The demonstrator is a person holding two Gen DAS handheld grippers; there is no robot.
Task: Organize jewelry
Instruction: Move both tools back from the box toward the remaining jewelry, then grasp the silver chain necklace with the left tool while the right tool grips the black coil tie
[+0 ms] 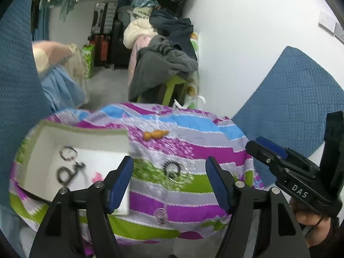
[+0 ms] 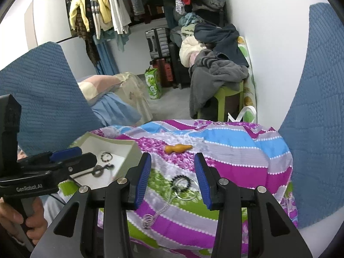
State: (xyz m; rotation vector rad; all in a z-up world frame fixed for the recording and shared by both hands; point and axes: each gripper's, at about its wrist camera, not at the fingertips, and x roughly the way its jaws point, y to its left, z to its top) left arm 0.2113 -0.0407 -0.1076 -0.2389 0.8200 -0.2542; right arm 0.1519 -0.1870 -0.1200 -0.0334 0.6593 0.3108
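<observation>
Mid-sort: some pieces are already laid in the box (image 1: 86,133), both the left gripper (image 1: 169,178) and right gripper (image 2: 173,179) are held released and empty, and the bead bracelet (image 2: 182,181) with chain (image 2: 164,207), loose on the cloth (image 2: 247,165), is judged next for pinching.

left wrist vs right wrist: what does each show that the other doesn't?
Left wrist only: the right tool from the side, wall sockets.
Right wrist only: the left tool from the side over the box, hanging clothes.
Both: striped cloth, white box with beaded pieces inside, orange piece, beaded bracelet and chain loose on the cloth, nothing in either tool.
</observation>
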